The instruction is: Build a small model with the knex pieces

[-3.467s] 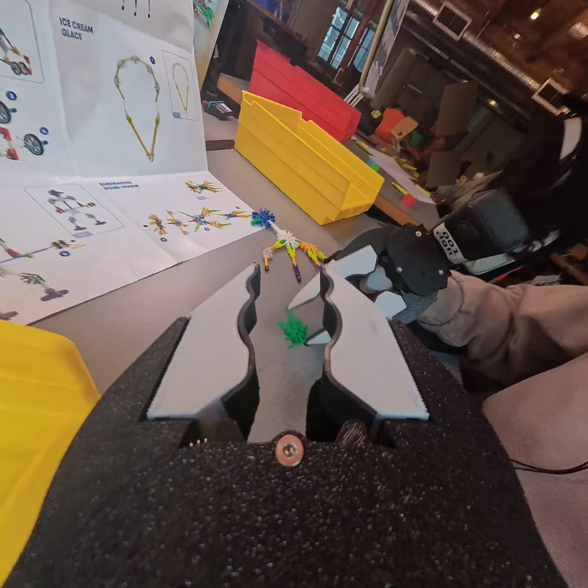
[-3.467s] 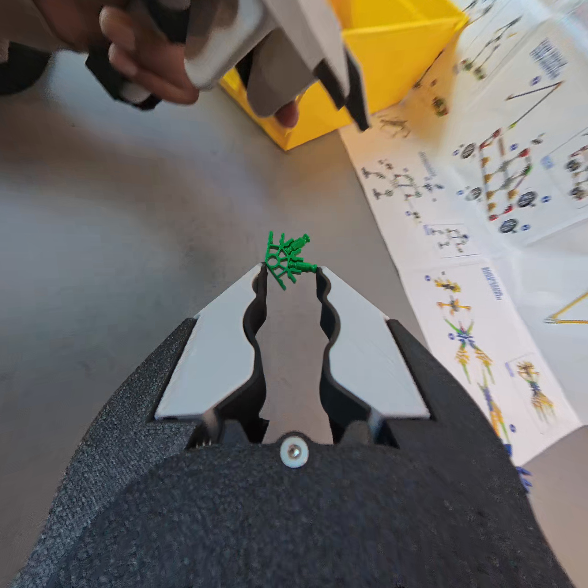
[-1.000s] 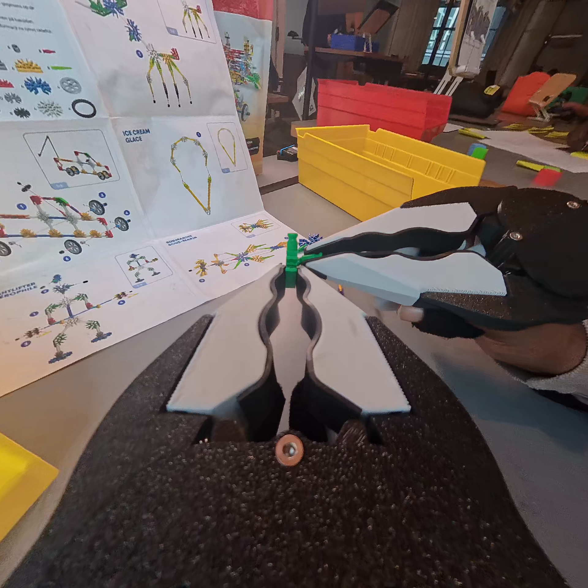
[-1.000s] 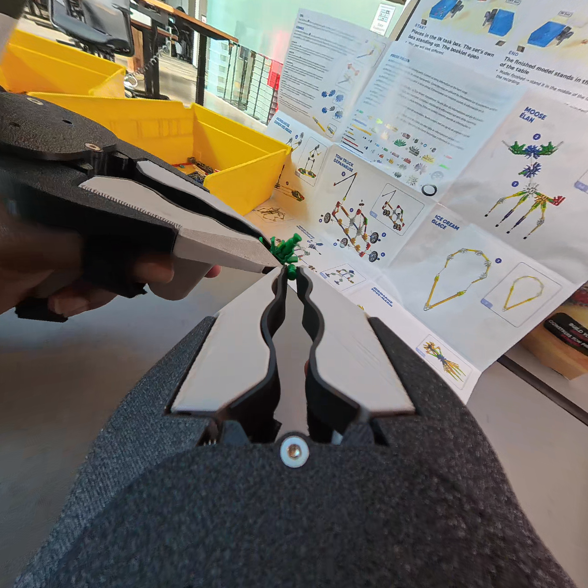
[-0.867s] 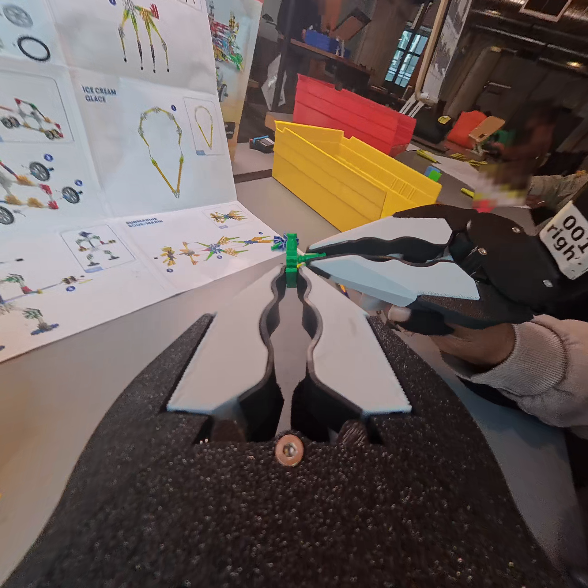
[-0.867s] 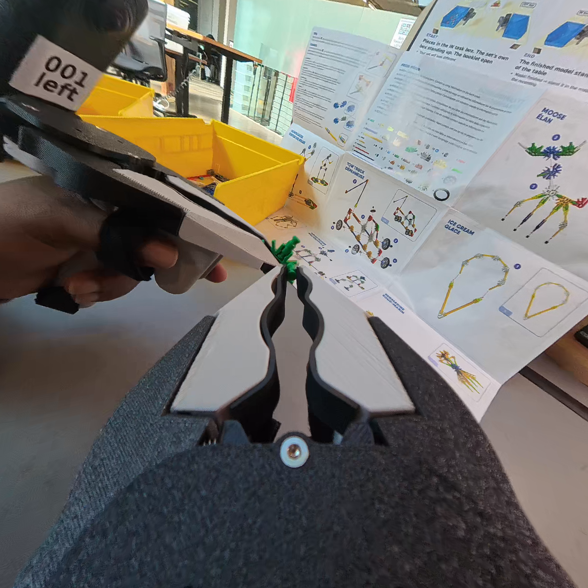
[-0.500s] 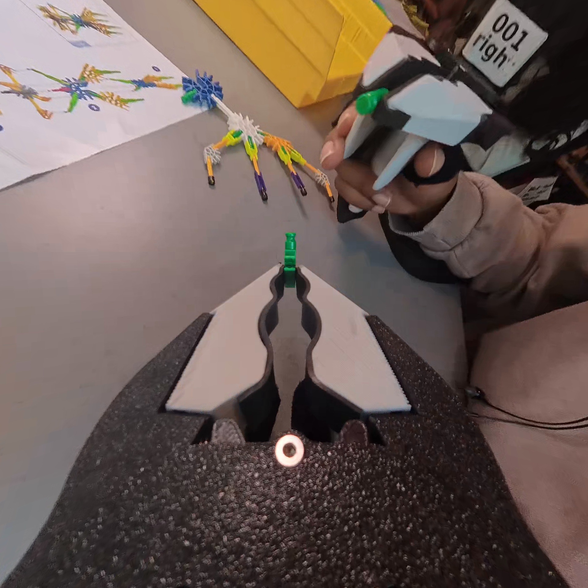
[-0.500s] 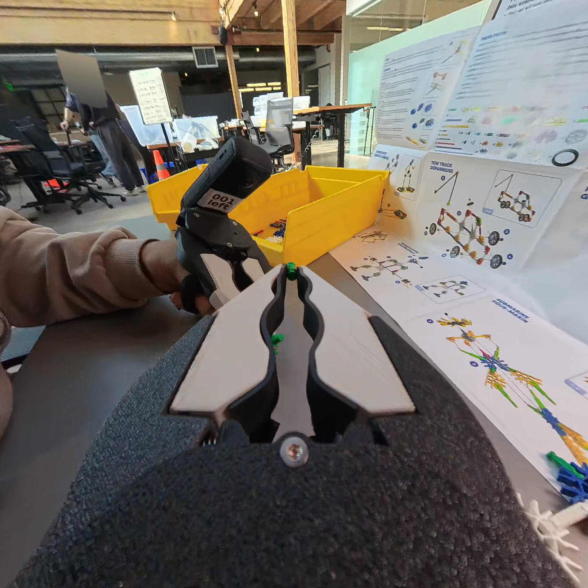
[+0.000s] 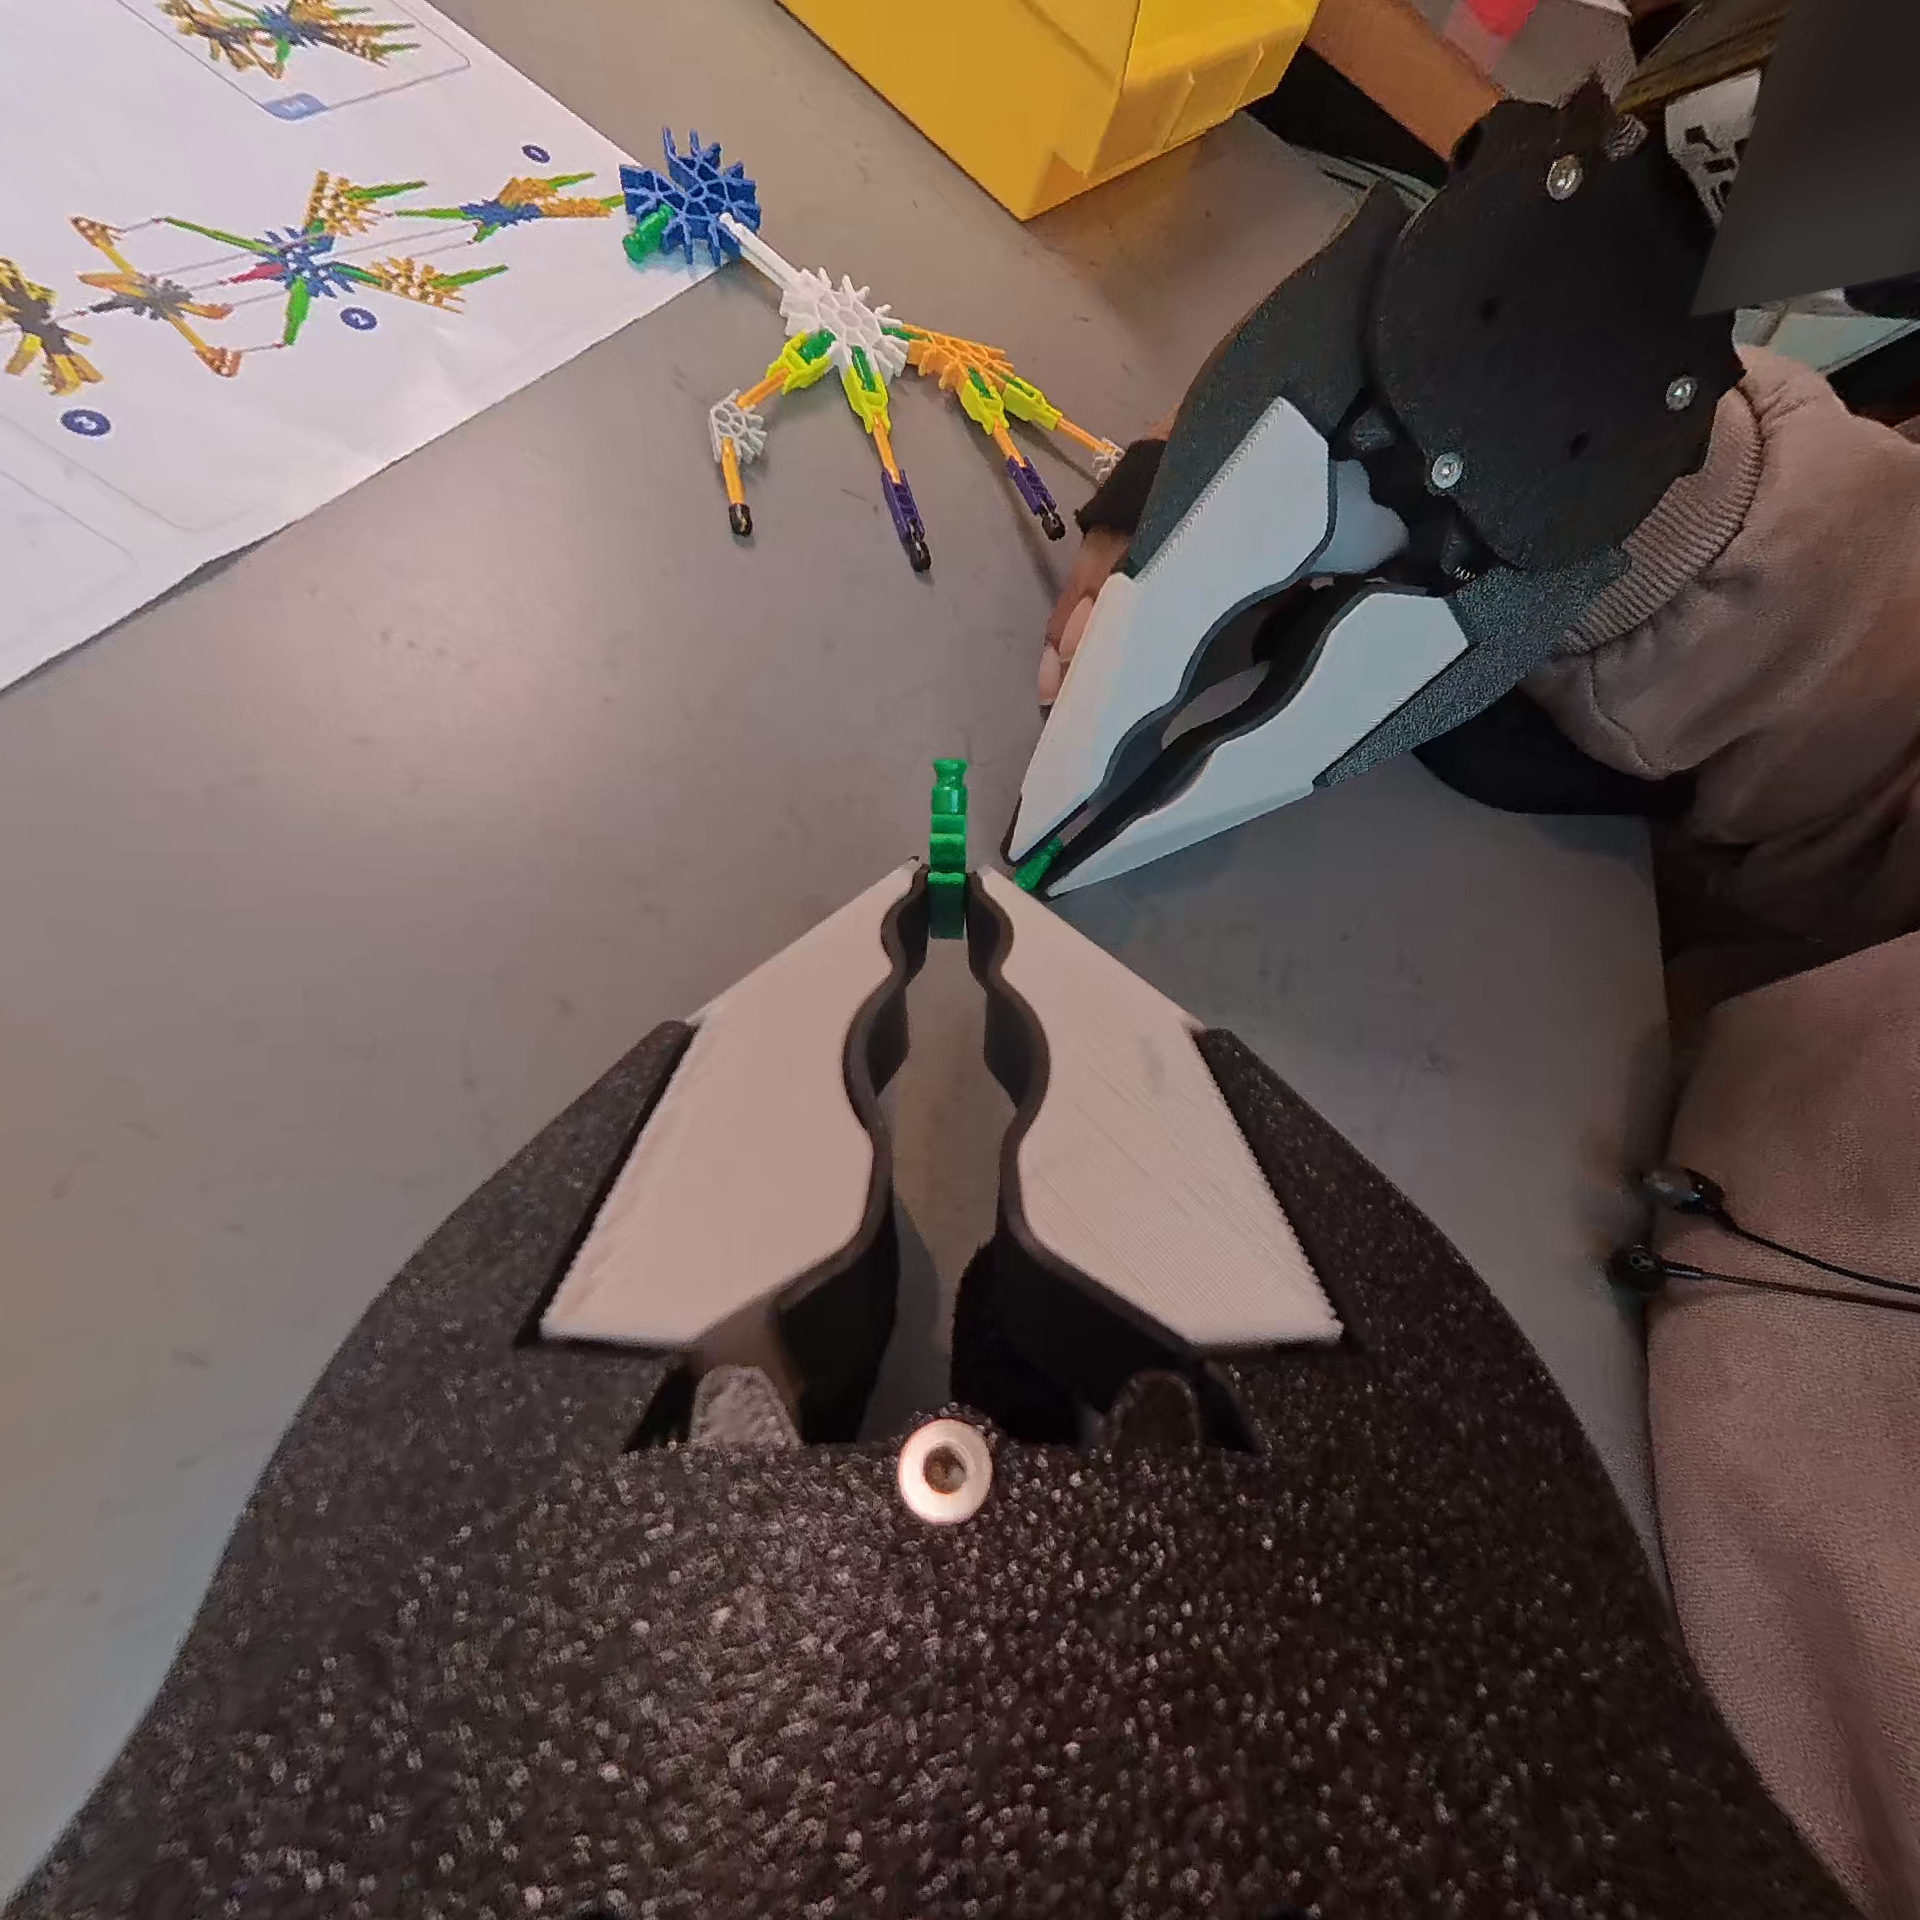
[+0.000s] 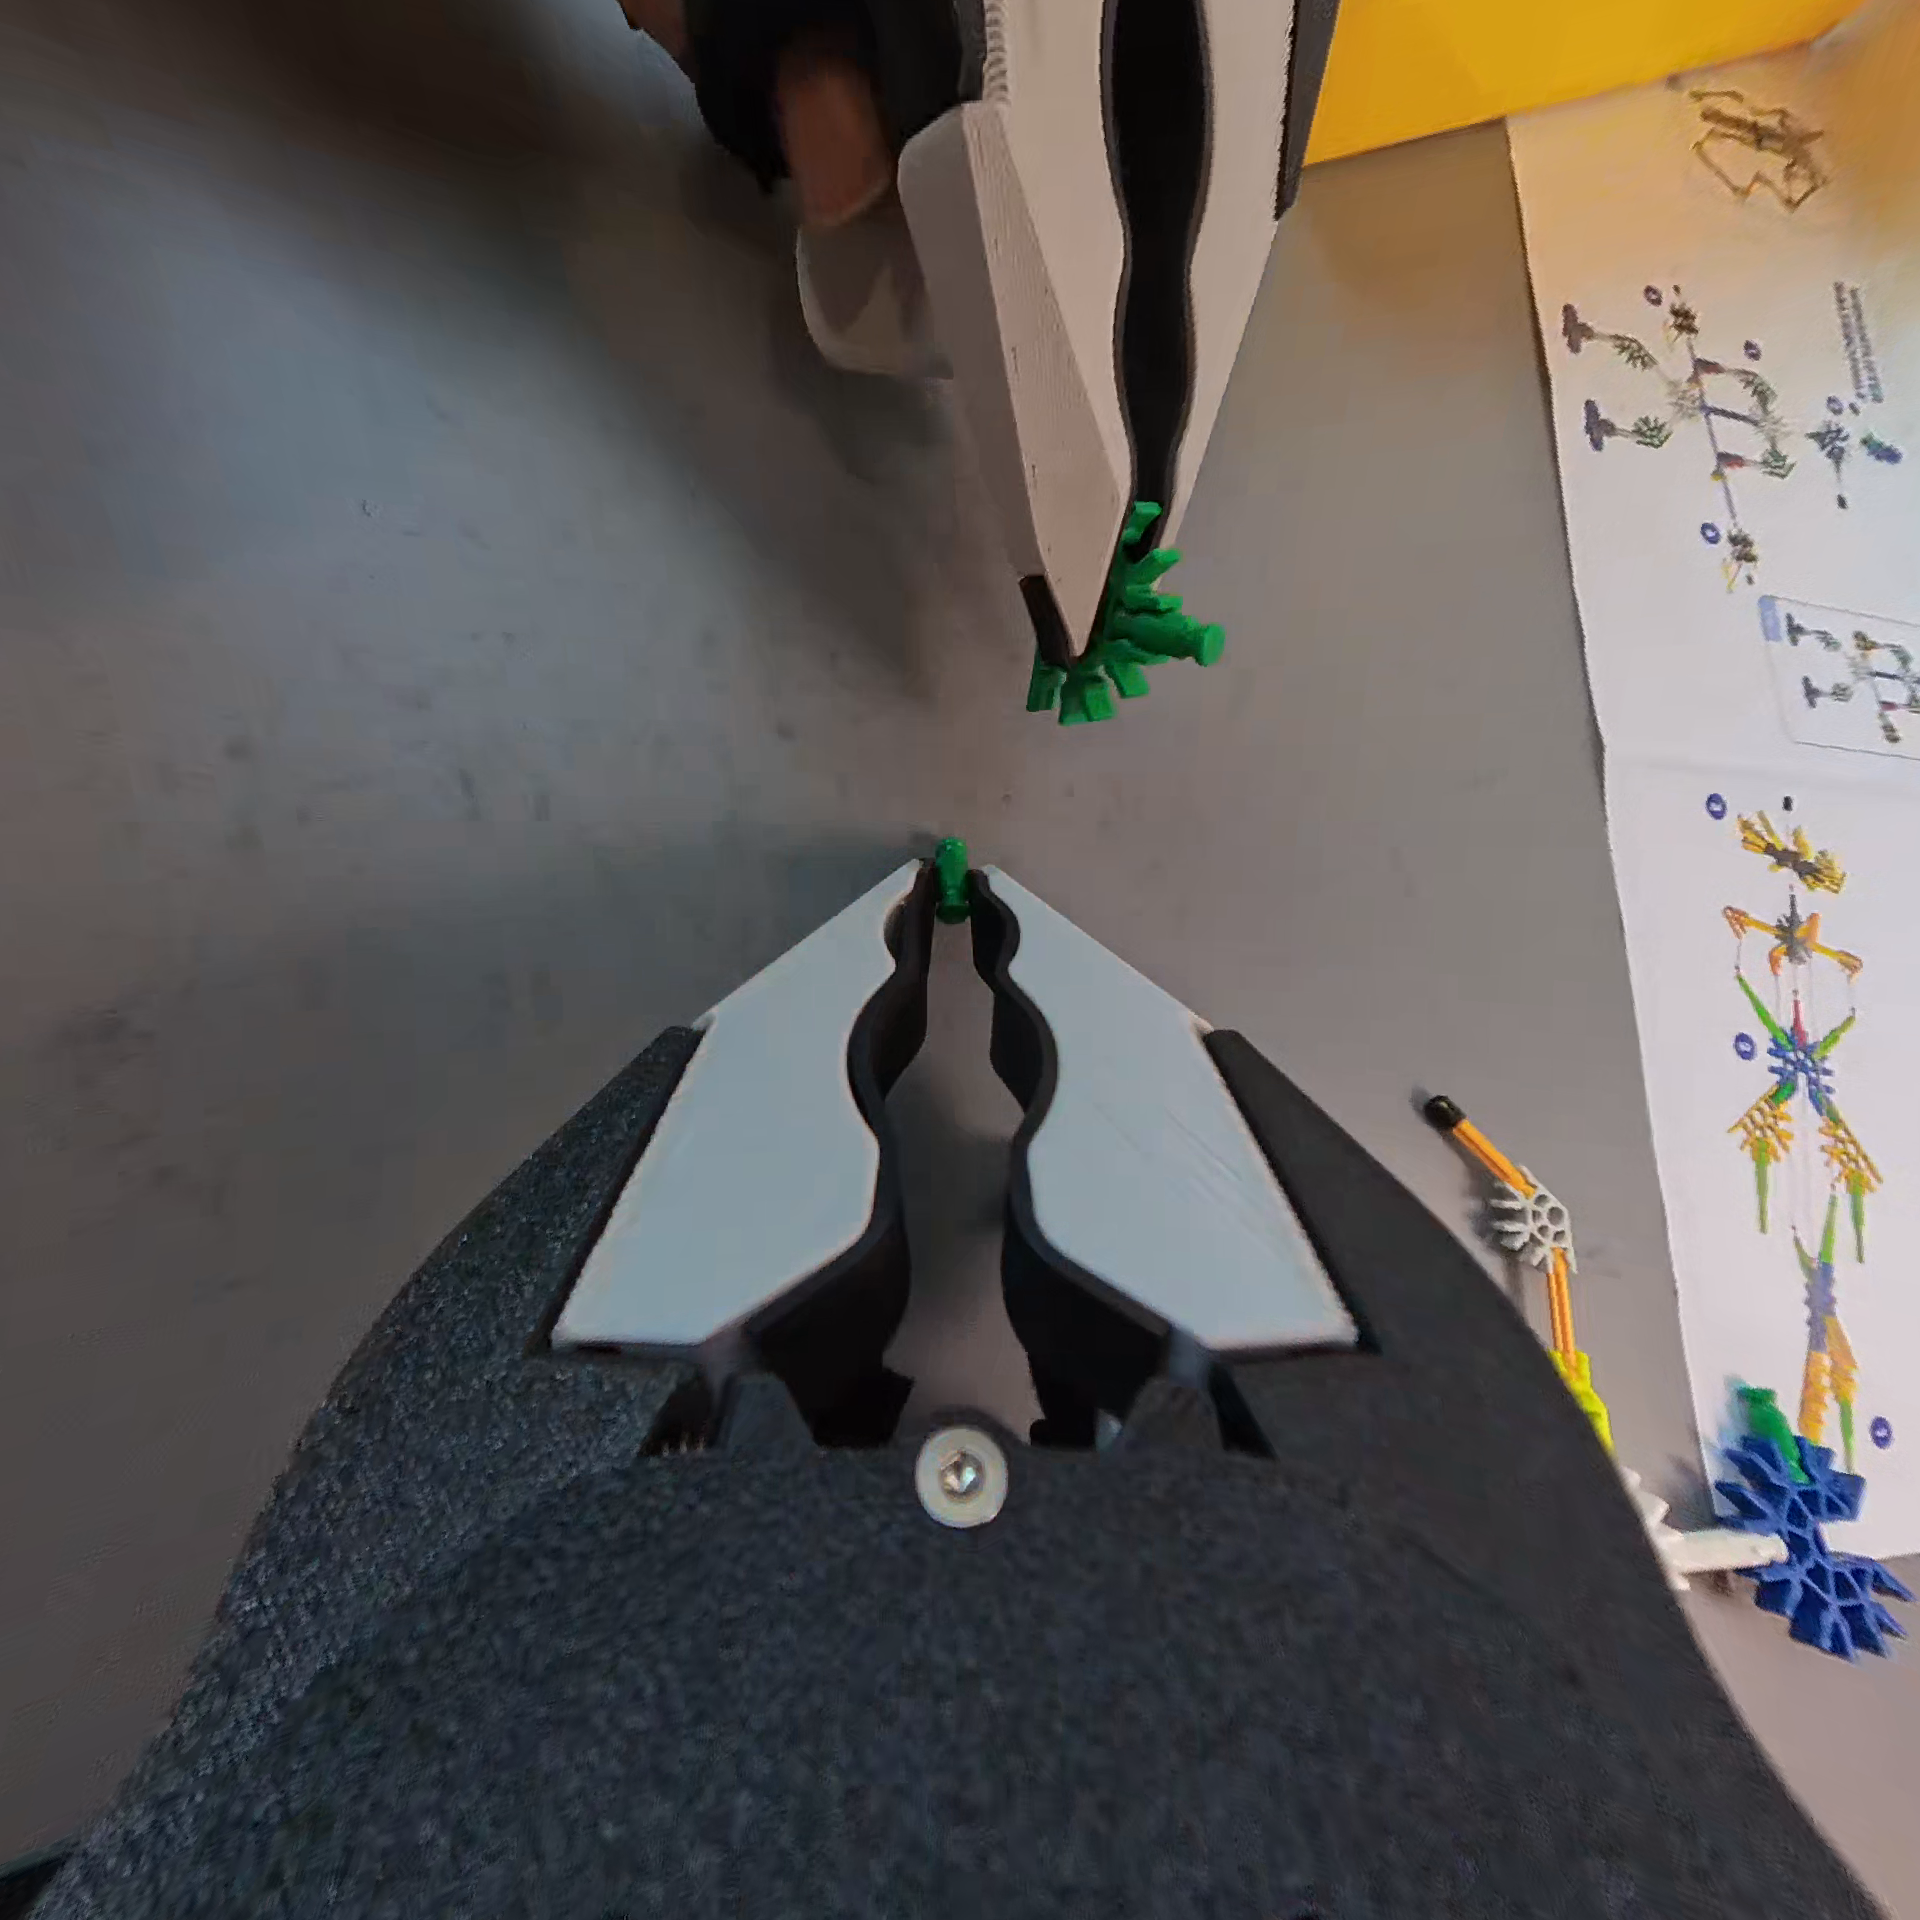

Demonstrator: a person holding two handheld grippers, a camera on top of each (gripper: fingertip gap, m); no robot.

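L gripper is clamped on a green connector w/ stub rod, R gripper pinches a short green rod at its tips, both just apart above the grey table, near the multicolour model.

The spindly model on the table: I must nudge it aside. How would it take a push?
Thin plastic, so probably light; the model likely slides on the smooth table. Its splayed legs may flex or unclip.
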